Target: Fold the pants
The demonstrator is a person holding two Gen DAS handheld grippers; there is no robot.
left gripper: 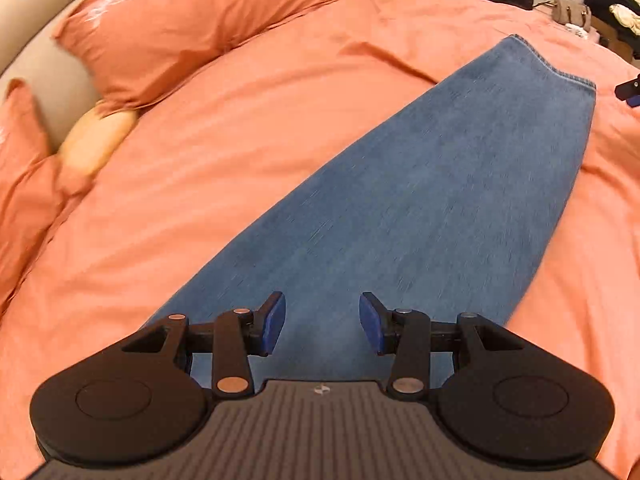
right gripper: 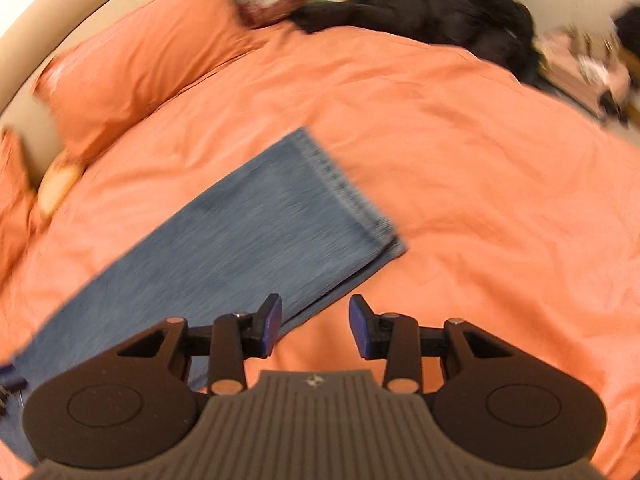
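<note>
Here we go: the jeans (left gripper: 420, 208) are laid out flat on the orange bed cover (left gripper: 240, 152), legs stacked one on the other, a long blue strip running diagonally across the bed. My left tongs (left gripper: 322, 322) are wide apart and holding nothing, hanging right over the denim, and from here the strip runs away ahead and to the right, ending at the hem (left gripper: 556, 66) far off toward the bed's far edge. Now the right tongs (right gripper: 315, 326), also spread wide and empty, sit over the long side edge of the jeans (right gripper: 256, 232) close to that hem (right gripper: 352, 196); the hem end lies just ahead and slightly left of them, with bare cover under the right-hand pad. The right view is smeared with motion blur, so I can't tell how cleanly the two leg layers line up at the corner. My read: the long axis goes from the left tongs to the right tongs, so the right one is the nearer to the hem, and that's the end I'd expect to carry back along the axis toward the left. The pillows (left gripper: 172, 28) at the head edge are well apart from all this.
</note>
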